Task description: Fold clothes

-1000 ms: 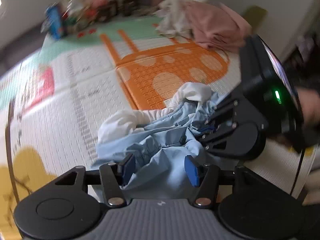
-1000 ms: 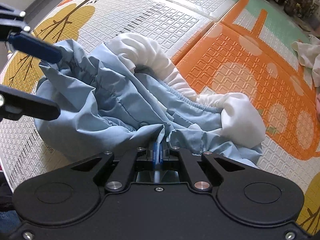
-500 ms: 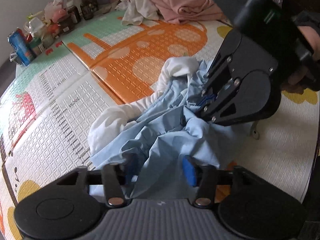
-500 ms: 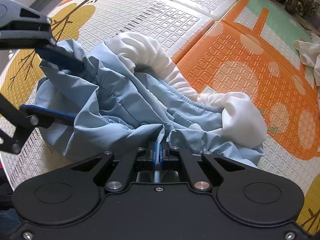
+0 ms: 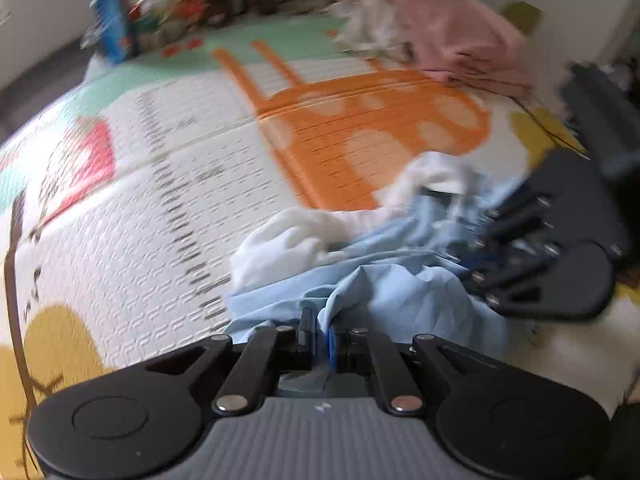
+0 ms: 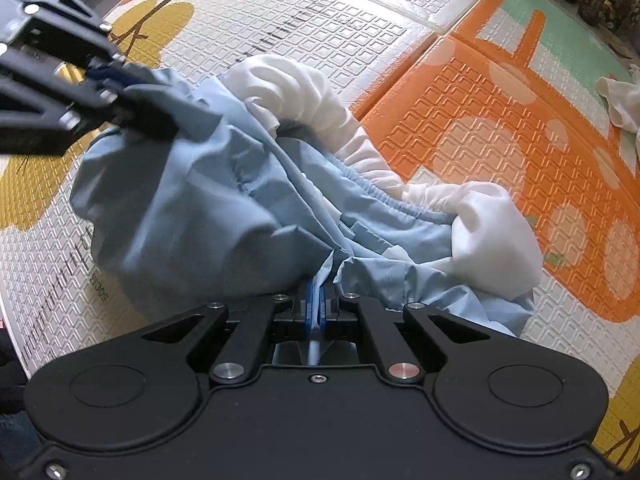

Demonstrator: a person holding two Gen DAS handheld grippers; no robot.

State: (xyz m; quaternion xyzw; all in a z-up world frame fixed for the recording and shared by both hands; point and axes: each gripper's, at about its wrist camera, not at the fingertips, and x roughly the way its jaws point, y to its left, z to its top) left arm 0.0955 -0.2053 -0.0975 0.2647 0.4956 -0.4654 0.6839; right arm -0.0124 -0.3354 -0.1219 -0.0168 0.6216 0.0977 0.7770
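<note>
A crumpled light-blue garment [image 6: 224, 216] with white lining and an elastic band [image 6: 312, 104] lies bunched on the play mat. In the right wrist view my right gripper [image 6: 316, 304] is shut on a fold of its blue cloth at the near edge. My left gripper [image 6: 120, 80] shows at upper left there, clamped on the garment's far side. In the blurred left wrist view the left gripper [image 5: 322, 338] is shut on the blue garment [image 5: 400, 292], and the right gripper [image 5: 484, 256] bites the cloth at right.
The patterned foam mat [image 6: 480, 128] spreads around, with orange, white and yellow panels. A heap of pink and white clothes [image 5: 448, 40] lies at the far edge. Cans and small bottles [image 5: 160, 20] stand along the back left. Another white cloth [image 6: 624, 100] lies at far right.
My left gripper, open around the blue cloth a second ago, has shut on it. The right gripper stayed shut on its fold. The left camera is swinging, blurring its view.
</note>
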